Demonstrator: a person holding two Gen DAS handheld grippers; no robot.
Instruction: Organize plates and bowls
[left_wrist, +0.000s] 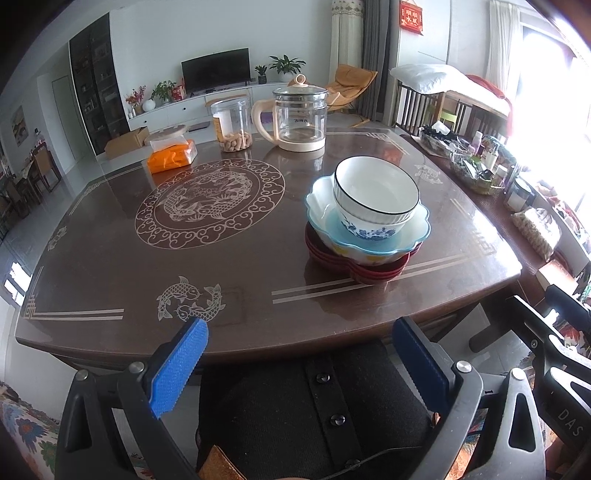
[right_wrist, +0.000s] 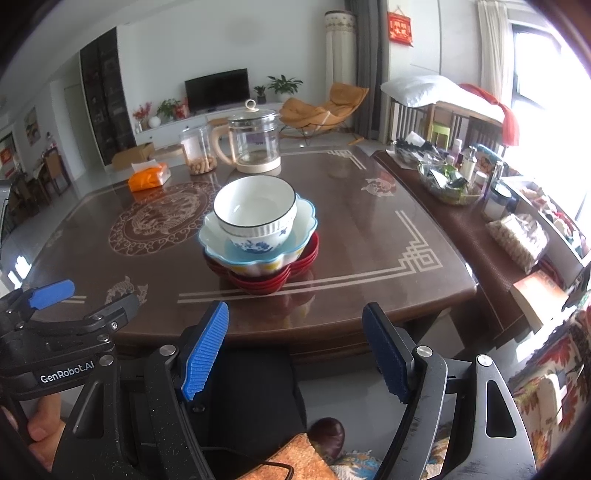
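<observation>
Bowls (right_wrist: 255, 210) sit nested on red plates (right_wrist: 266, 275) near the table's (right_wrist: 369, 295) front edge; both grippers (left_wrist: 299, 354) (right_wrist: 295, 343) hang spread, empty.

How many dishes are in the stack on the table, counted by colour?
White bowl with dark rim: 1
Blue-flowered bowl: 1
Scalloped blue-rimmed bowl: 1
Red plates: 3, as far as the edges show
Total: 6

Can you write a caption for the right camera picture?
Open right gripper faces stacked bowls on red plates.
</observation>
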